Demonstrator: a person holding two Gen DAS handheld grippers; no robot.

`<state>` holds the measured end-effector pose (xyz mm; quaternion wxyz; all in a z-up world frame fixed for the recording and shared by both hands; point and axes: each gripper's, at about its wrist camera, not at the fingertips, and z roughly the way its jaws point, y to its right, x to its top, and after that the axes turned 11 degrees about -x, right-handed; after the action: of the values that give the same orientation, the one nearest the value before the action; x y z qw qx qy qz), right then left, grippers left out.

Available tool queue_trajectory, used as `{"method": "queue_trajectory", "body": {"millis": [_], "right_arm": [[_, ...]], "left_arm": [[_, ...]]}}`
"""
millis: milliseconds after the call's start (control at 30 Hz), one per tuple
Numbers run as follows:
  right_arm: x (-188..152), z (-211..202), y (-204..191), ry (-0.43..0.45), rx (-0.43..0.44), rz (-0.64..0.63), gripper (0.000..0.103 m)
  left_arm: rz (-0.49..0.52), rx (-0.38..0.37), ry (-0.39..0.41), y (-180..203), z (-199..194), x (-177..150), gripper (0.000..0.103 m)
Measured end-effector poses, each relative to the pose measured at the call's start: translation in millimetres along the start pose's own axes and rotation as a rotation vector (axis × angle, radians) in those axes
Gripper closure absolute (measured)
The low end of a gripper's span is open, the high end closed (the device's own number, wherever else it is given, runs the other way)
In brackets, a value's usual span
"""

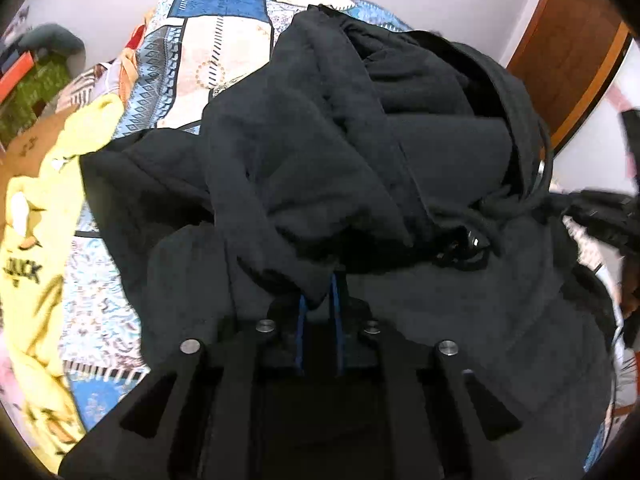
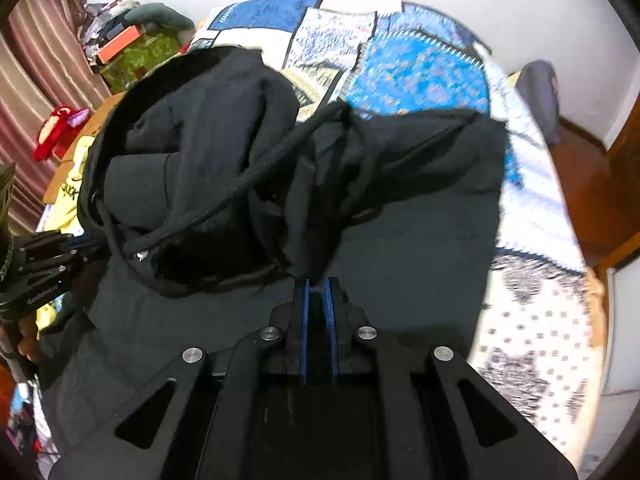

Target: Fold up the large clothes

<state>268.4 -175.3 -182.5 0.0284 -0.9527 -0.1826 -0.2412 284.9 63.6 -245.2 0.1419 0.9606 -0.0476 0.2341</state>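
A large black hoodie [image 1: 400,184] lies bunched on a patchwork quilt; it also fills the right wrist view [image 2: 224,160], with its hood and drawcord [image 2: 256,176] uppermost. My left gripper [image 1: 320,296] is shut on a fold of the black fabric, which drapes over its fingertips. My right gripper [image 2: 318,284] is shut on another fold of the same hoodie near the hood. The left gripper also shows at the left edge of the right wrist view [image 2: 80,246], at the hoodie's edge.
A yellow printed garment [image 1: 44,216] lies left of the hoodie on the patterned quilt [image 2: 420,68]. A cluttered shelf with boxes [image 2: 128,48] and a curtain stand at the far left. A wooden door [image 1: 568,52] and wooden floor [image 2: 580,168] lie to the right.
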Motion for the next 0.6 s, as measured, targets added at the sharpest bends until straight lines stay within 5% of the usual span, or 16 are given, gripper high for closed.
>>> {"method": "queue_trajectory", "body": {"millis": [33,100,367,500,600], "right_arm": [[1,-7,2,0.007,-0.004,-0.005,0.096],[2,-17,5,0.026,-0.017,-0.003,0.096],[18,-55,7,0.154,-0.066,-0.018,0.088],[33,-63,0,0.217,-0.073,-0.008,0.059],[46,-62,-7,0.252,-0.072,-0.001,0.051]], "left_arm": [[0.005,0.029,-0.014,1,-1,0,0.070],[0.026,0.048,0.006,4,-9,-2,0.065],[0.088,0.091,0.127,15,-58,10,0.052],[0.083,0.079,0.214,19,-83,35,0.039],[0.082,0.077,0.257,20,-90,56,0.039]]}}
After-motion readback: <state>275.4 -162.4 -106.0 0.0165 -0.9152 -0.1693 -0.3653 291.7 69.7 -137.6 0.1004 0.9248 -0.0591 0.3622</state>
